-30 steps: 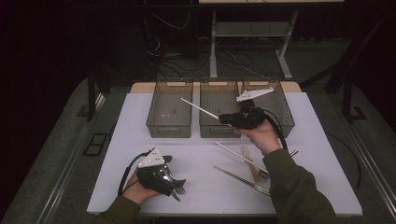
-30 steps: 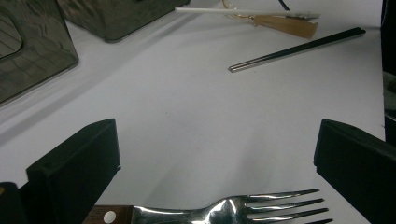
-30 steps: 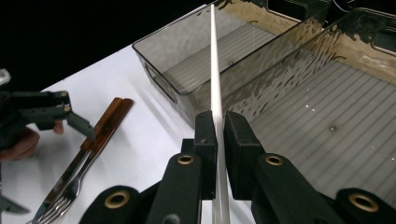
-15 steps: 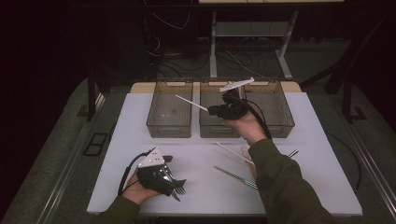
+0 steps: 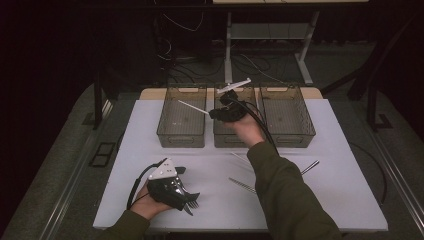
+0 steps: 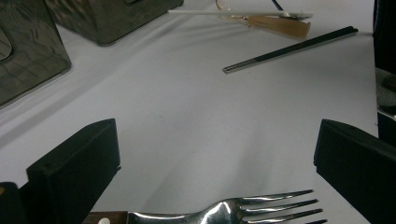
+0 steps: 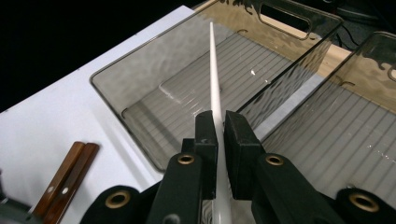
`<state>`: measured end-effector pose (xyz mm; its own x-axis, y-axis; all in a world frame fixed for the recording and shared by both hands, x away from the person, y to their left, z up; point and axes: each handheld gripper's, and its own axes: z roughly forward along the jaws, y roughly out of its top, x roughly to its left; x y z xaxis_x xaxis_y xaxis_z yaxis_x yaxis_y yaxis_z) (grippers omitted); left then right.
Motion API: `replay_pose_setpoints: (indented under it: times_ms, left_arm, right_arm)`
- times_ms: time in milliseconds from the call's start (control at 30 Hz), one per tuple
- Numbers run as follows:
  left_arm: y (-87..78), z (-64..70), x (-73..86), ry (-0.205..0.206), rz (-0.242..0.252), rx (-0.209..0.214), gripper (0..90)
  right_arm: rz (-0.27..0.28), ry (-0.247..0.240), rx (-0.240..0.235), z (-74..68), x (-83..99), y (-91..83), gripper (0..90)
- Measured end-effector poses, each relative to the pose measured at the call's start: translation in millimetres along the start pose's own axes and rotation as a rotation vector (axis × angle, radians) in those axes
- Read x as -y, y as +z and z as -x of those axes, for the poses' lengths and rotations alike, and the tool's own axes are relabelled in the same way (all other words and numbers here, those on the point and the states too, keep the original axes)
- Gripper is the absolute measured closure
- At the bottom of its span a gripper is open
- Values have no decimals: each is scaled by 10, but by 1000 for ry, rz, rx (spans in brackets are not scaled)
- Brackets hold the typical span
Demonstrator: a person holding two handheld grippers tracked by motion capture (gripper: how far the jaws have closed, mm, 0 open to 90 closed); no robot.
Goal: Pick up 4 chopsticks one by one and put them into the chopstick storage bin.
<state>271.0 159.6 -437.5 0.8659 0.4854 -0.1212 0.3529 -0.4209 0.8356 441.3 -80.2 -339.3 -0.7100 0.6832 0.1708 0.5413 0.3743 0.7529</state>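
My right gripper hovers over the middle clear bin, shut on a thin white chopstick whose free end reaches left over the left clear bin. In the right gripper view the jaws pinch the white chopstick above the left bin's near wall. My left gripper rests open at the front left of the table. A metal fork with a wooden handle lies between its jaws, untouched by either.
A third clear bin stands at the back right. Loose utensils lie mid-table: a black chopstick, a white chopstick, a wooden piece and metal sticks. Wooden handles lie in front of the left bin.
My right gripper has carried the white chopstick left and back, from the right bin's front to over the middle bin. The left gripper has not moved.
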Motion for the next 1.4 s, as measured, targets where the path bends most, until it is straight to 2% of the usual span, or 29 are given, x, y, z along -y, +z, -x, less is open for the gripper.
replay_pose_setpoints:
  times_ms: [400,500,633,767,800,1033,1067,1133,1200,1267,1300,1400]
  left_arm:
    - [0,7,-1,-1,8,6,0]
    - [-1,7,-2,1,8,9,0]
    - [4,8,-3,5,4,13,0]
    - [7,14,-6,8,5,14,0]
    - [8,15,-6,7,6,14,0]
    - [6,16,-6,1,7,17,0]
    - [5,16,-6,1,7,18,0]
    - [6,17,-6,2,10,18,0]
    - [8,16,-7,5,11,20,0]
    - [8,14,-9,9,11,18,0]
    - [9,14,-9,10,11,18,0]
    - [11,14,-9,9,9,16,0]
  right_arm:
    - [-37,4,53,-13,-216,395,846]
    - [-45,9,60,-24,-235,465,847]
    - [-66,5,64,-85,-246,650,846]
    - [-75,7,69,-121,-253,739,846]
    - [-85,0,86,-134,-263,792,846]
    - [-97,-3,106,-175,-318,935,836]
    - [-94,-6,122,-185,-325,952,817]
    - [-75,11,125,-191,-342,959,681]
    - [-62,6,124,-195,-356,936,633]
    - [-50,6,95,-193,-370,885,542]
    - [-50,6,95,-193,-370,885,542]
    - [-44,16,56,-195,-374,843,485]
